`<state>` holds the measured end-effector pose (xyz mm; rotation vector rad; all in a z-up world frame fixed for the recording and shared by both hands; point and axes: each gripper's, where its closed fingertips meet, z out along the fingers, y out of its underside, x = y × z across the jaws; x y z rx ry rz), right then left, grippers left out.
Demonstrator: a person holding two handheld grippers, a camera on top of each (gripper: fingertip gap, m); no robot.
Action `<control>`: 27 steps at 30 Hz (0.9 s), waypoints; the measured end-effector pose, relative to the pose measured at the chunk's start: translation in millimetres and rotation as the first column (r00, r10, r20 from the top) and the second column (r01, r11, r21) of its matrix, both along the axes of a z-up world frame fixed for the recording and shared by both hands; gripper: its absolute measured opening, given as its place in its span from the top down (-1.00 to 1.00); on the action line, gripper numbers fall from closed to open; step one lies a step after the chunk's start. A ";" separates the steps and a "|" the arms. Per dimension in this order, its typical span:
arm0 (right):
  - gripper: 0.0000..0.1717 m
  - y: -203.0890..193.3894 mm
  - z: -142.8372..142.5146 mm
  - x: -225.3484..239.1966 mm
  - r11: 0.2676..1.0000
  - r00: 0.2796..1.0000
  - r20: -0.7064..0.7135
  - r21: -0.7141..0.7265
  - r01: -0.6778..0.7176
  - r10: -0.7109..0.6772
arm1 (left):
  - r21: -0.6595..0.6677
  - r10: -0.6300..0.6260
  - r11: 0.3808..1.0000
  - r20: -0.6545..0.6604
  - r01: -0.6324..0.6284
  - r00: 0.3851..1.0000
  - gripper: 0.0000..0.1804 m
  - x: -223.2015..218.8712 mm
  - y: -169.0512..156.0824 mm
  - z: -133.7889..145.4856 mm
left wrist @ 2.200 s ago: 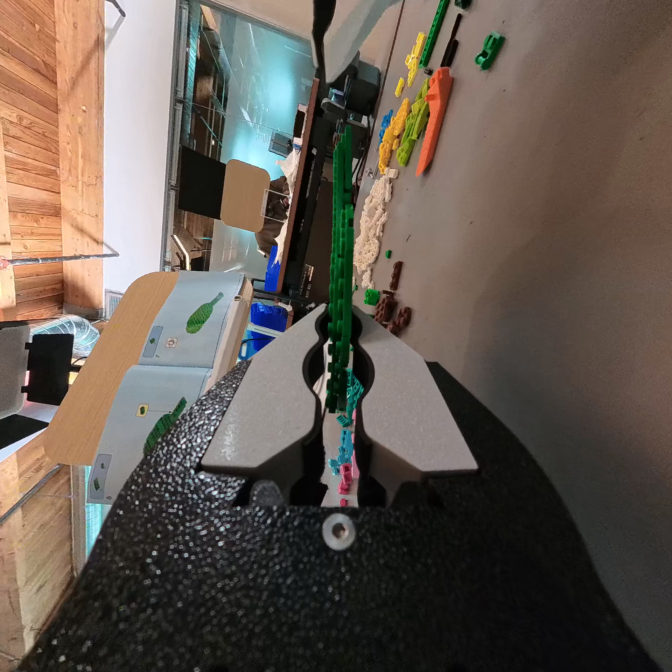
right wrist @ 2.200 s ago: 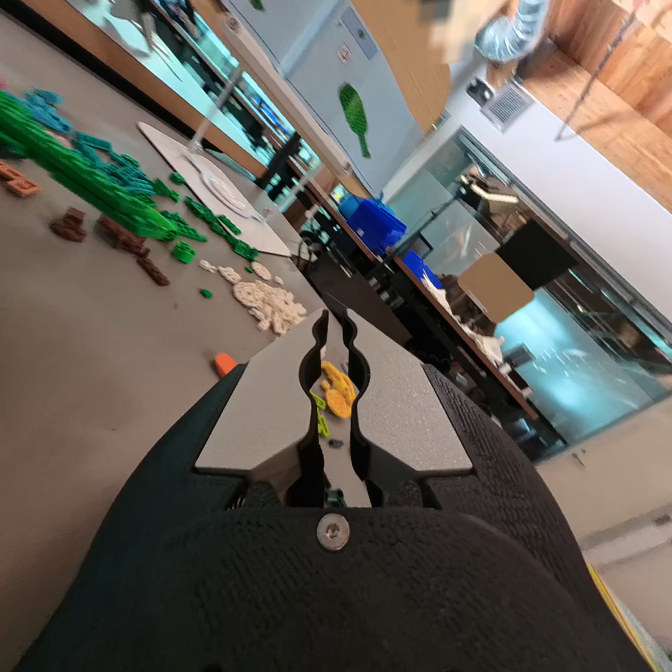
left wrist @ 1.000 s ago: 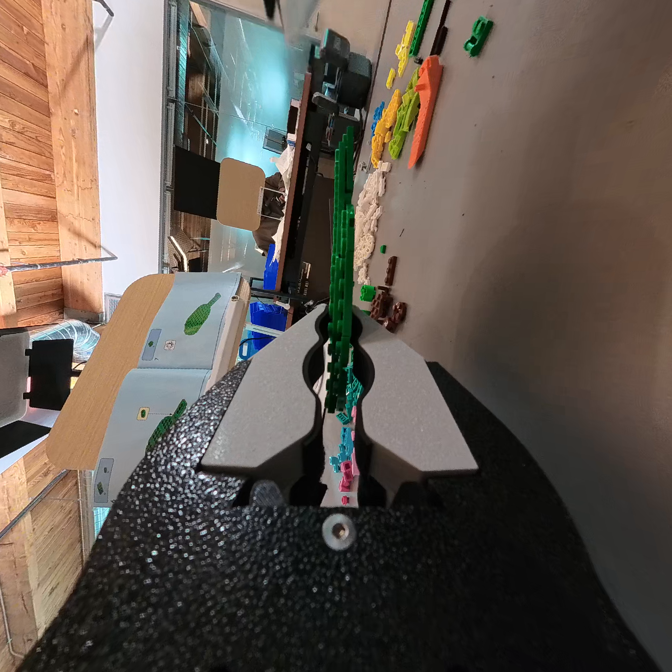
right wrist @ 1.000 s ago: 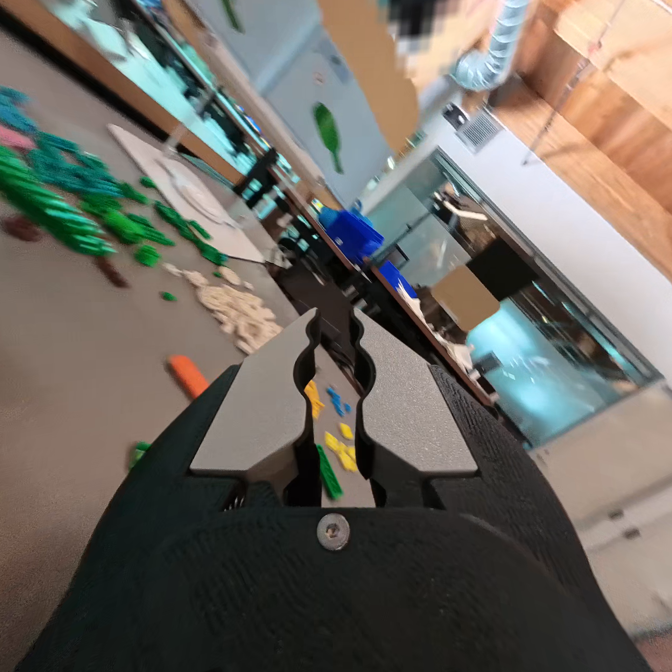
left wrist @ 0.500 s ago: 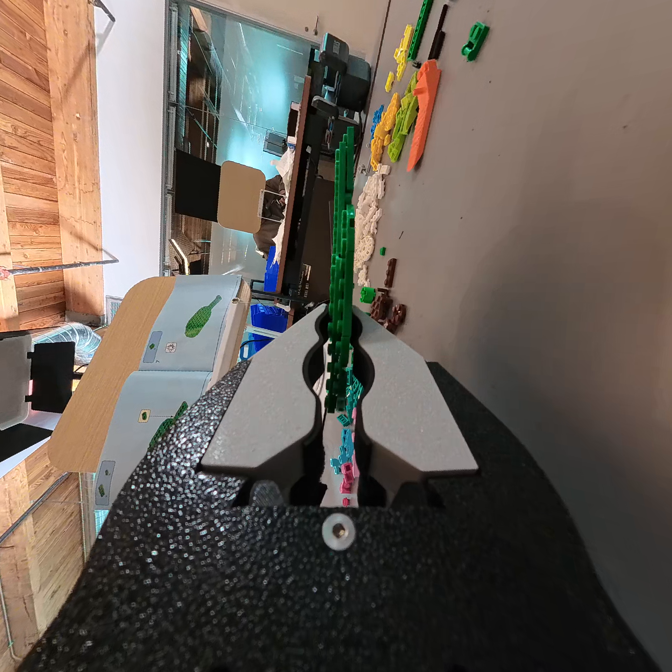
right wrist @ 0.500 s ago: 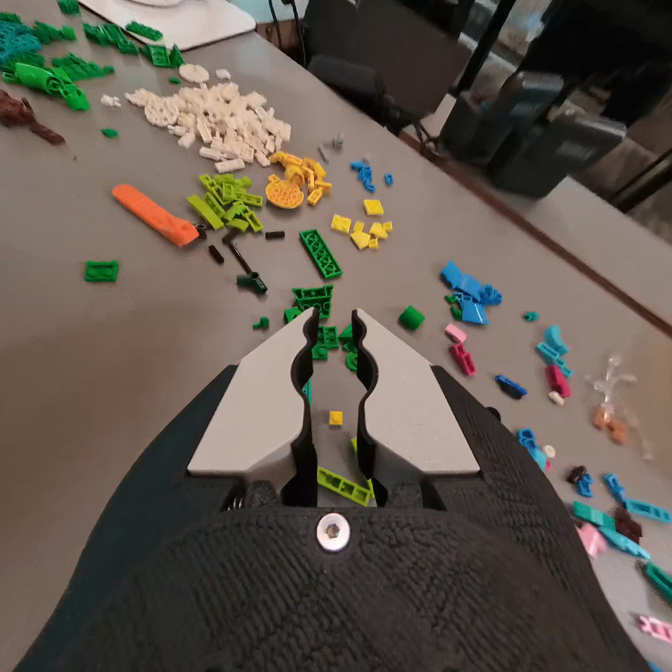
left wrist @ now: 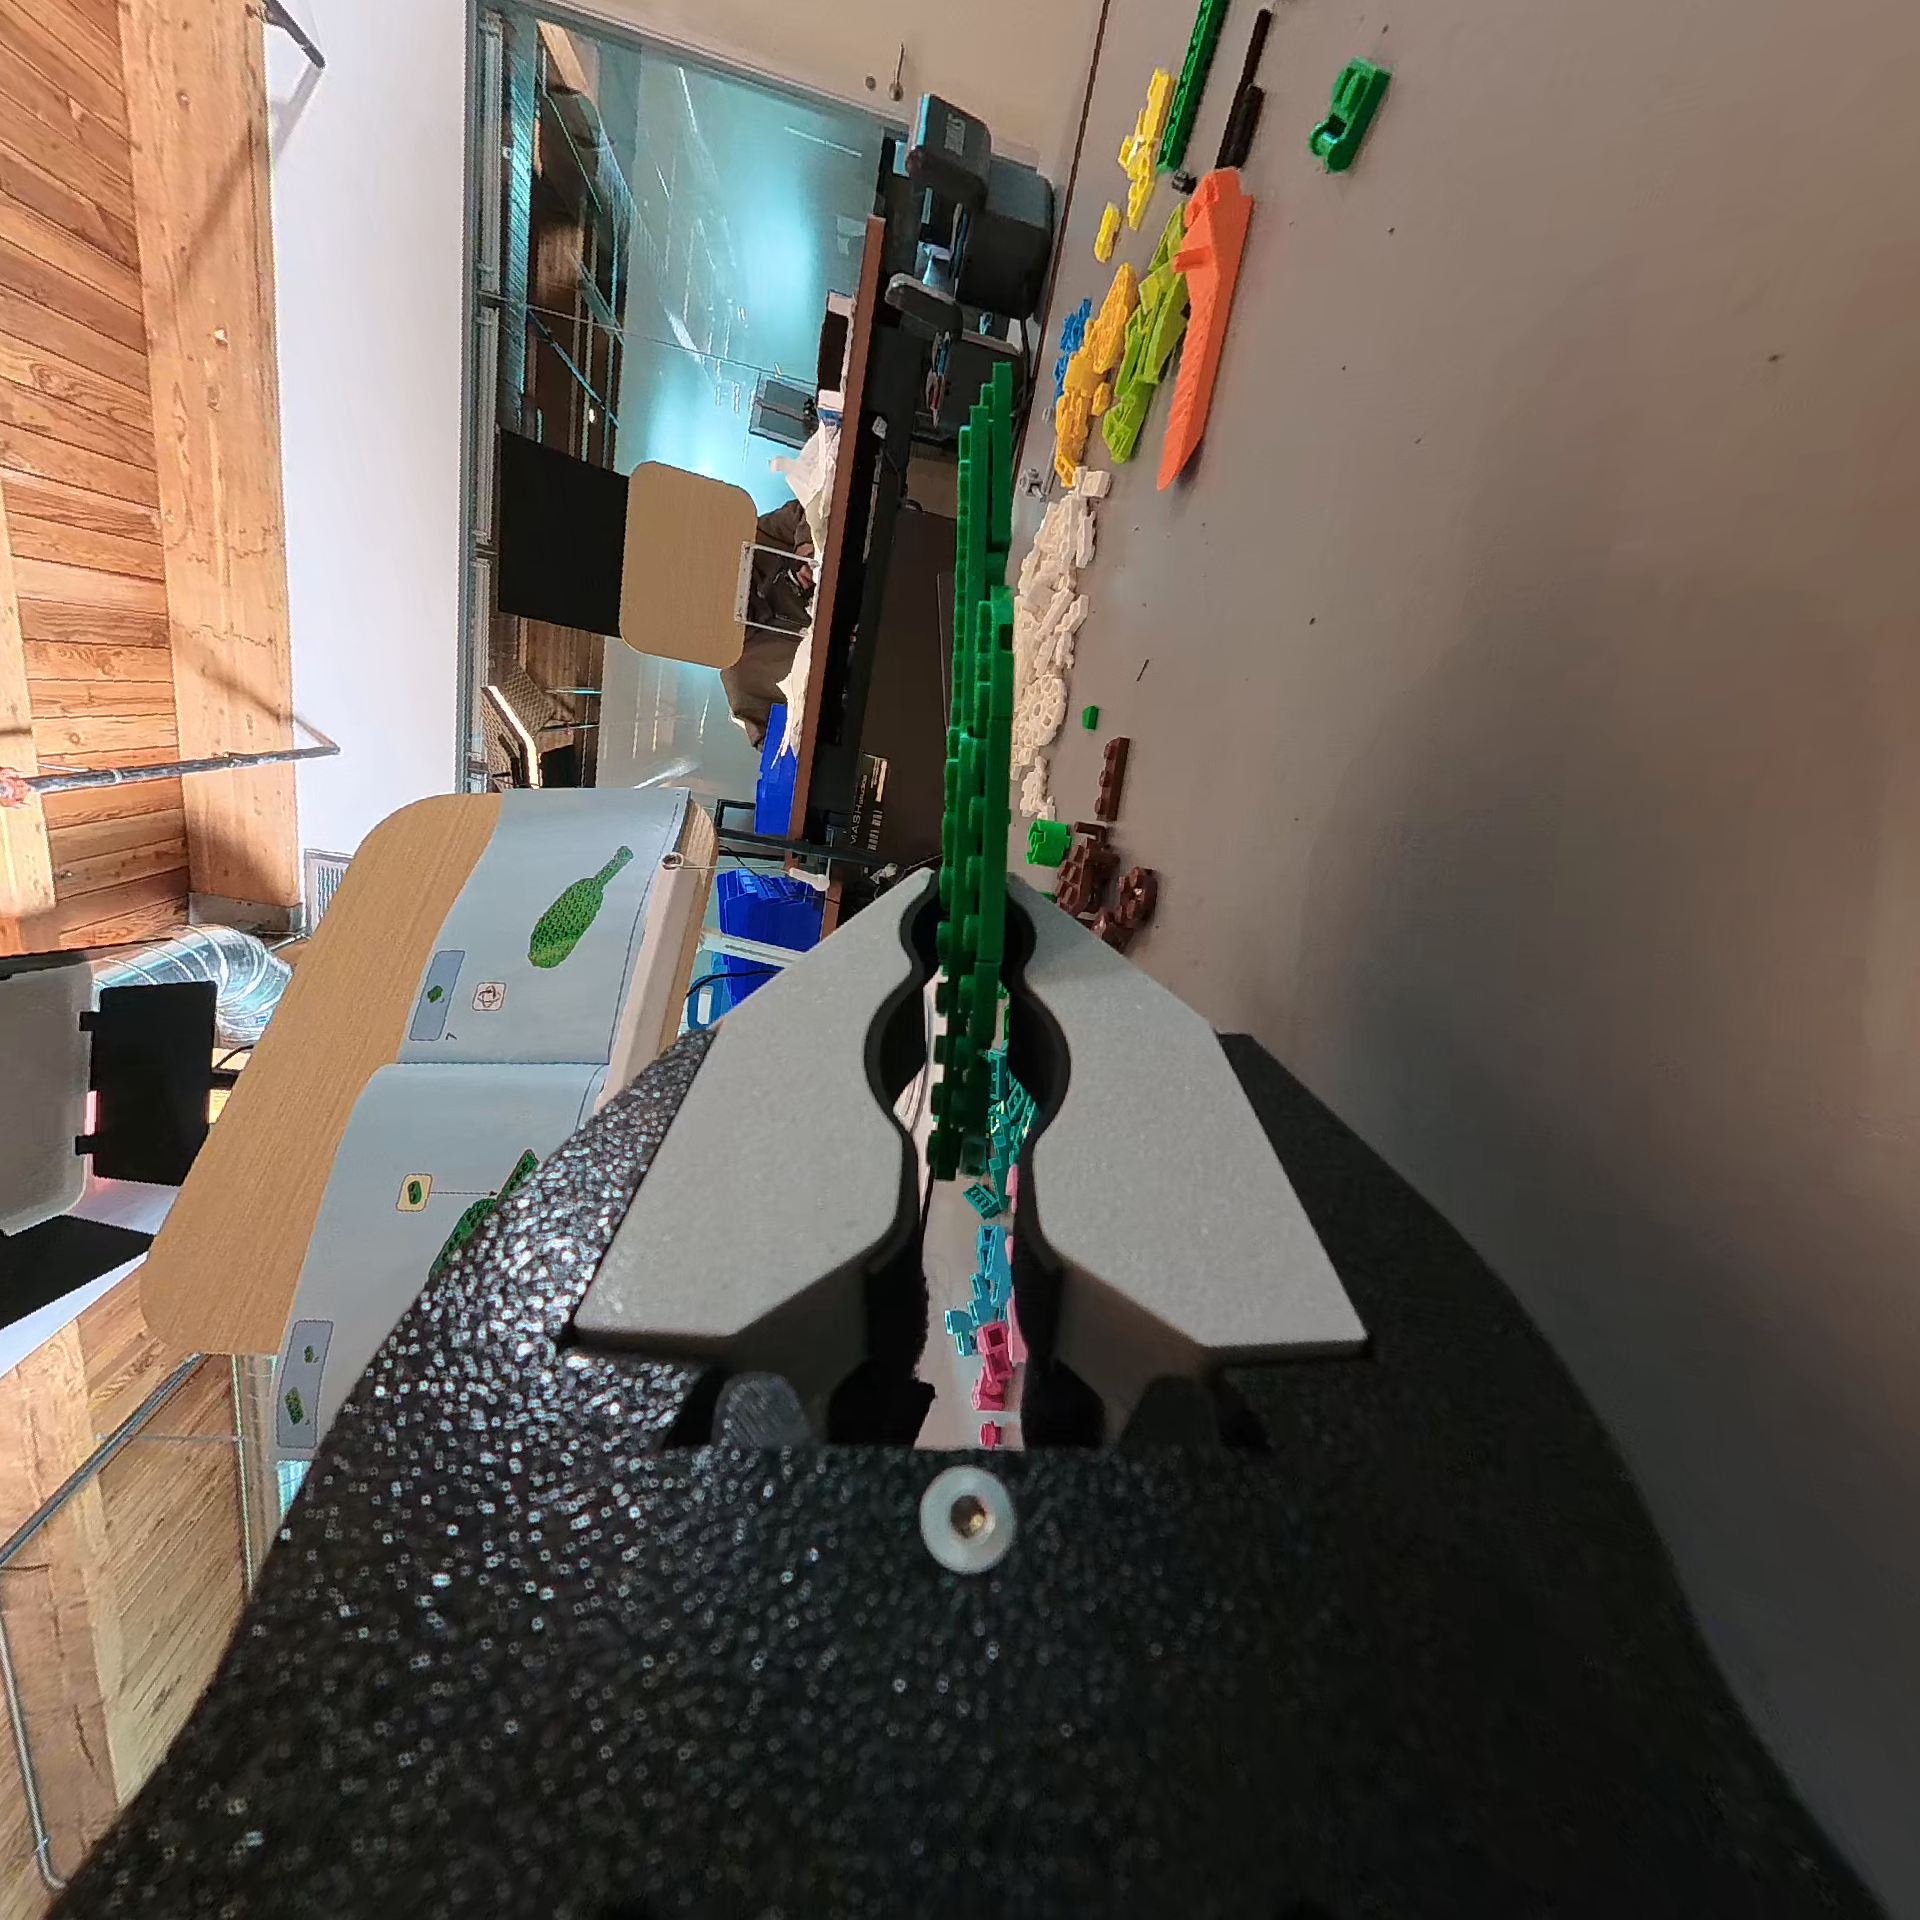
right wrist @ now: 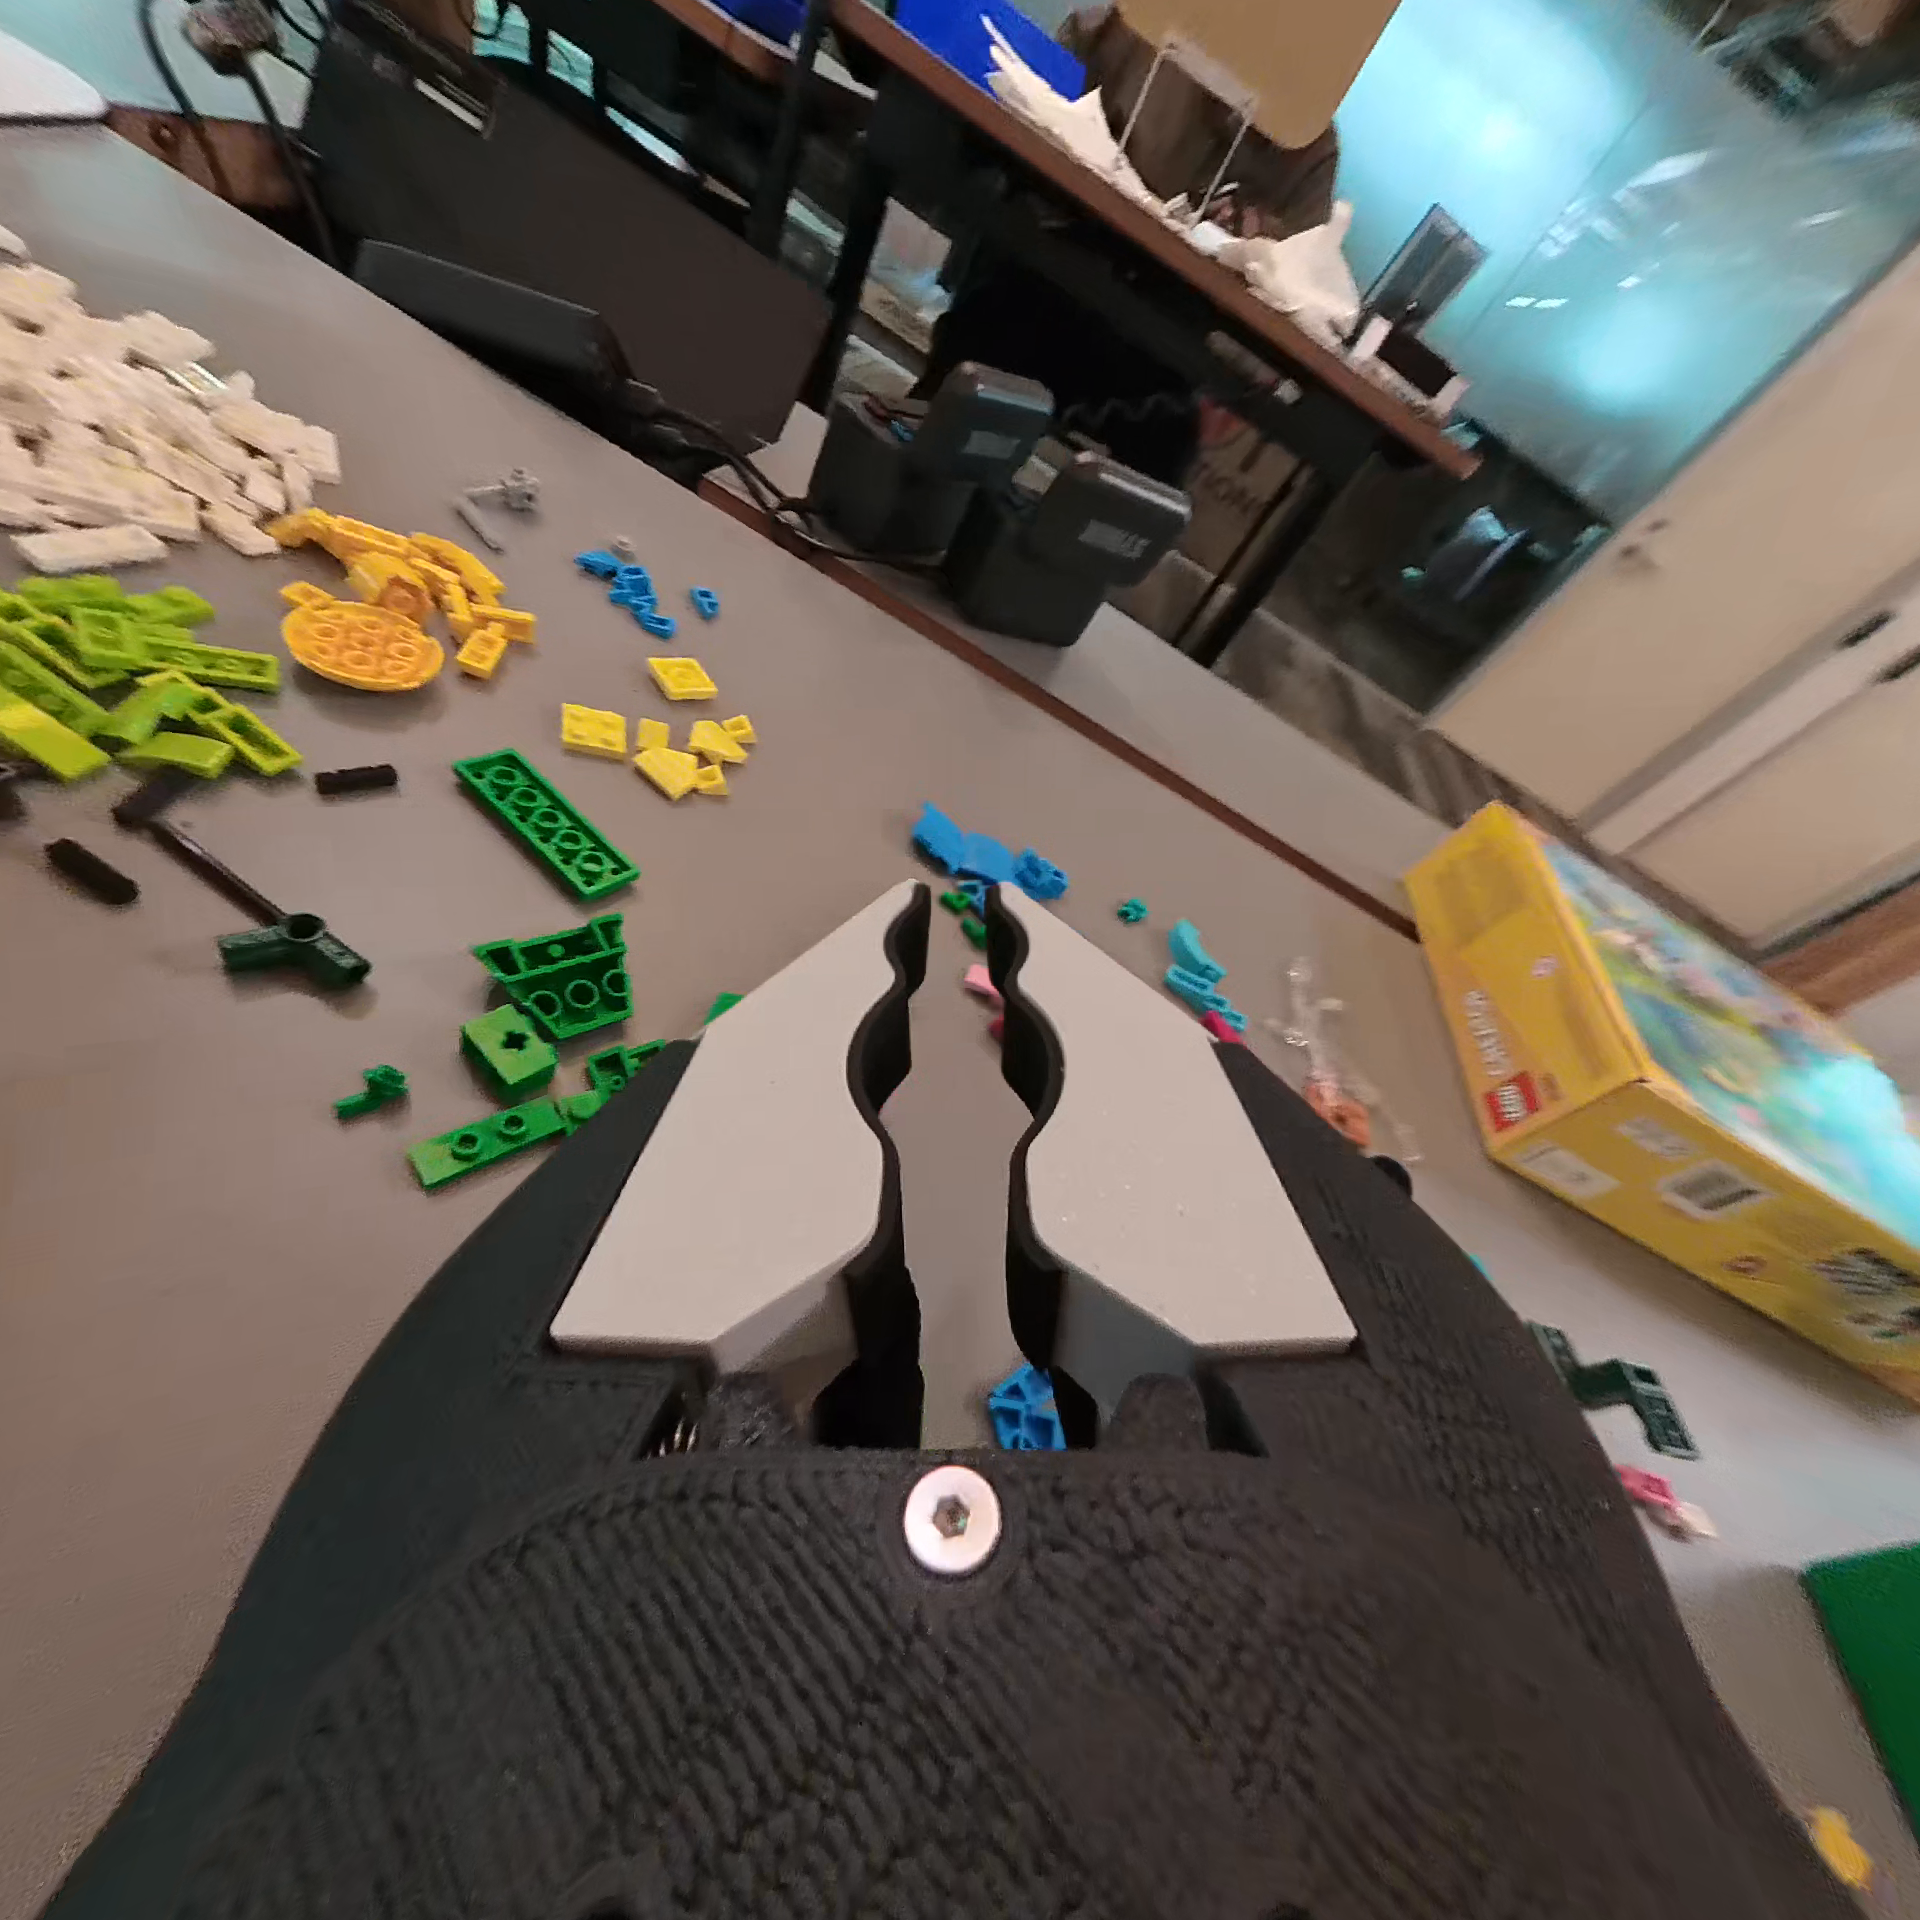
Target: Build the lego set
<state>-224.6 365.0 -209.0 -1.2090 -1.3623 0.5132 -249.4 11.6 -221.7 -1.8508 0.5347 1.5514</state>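
Observation:
My left gripper (left wrist: 971, 894) is shut on a long, flat green brick-built assembly (left wrist: 982, 623). I see it edge-on, and it reaches far out past the fingertips above the grey table (left wrist: 1558, 831). My right gripper (right wrist: 956, 899) is open by a narrow gap with nothing between its pads. It hovers over the table (right wrist: 156, 1195), its tips just short of tiny green bits (right wrist: 971, 920) and a cluster of blue pieces (right wrist: 982, 847). A long green plate (right wrist: 545, 826) and a green wedge piece (right wrist: 561, 971) lie to its left.
Sorted heaps lie on the table: white pieces (right wrist: 125, 447), lime pieces (right wrist: 114, 675), yellow pieces (right wrist: 665, 743), an orange wedge (left wrist: 1200, 332) and brown pieces (left wrist: 1101, 883). A yellow box (right wrist: 1662, 1070) lies at the right. An open instruction booklet (left wrist: 499, 1039) stands beyond the left gripper. The grippers' ends are close to 35 cm from one another. The long green plate (right wrist: 545, 826) sits 10 cm or so from the ends of my right fingers.
The right gripper has swung from facing the room to looking down over the loose pieces, moving right across the table, and its jaws have narrowed a little on air. The left gripper holds still.

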 end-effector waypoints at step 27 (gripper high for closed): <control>0.91 8.1 19.1 5.8 0.979 0.995 -0.072 0.185 0.085 -0.073 | -0.011 -0.005 1.000 0.000 0.005 1.000 0.94 1.0 1.0 -1.7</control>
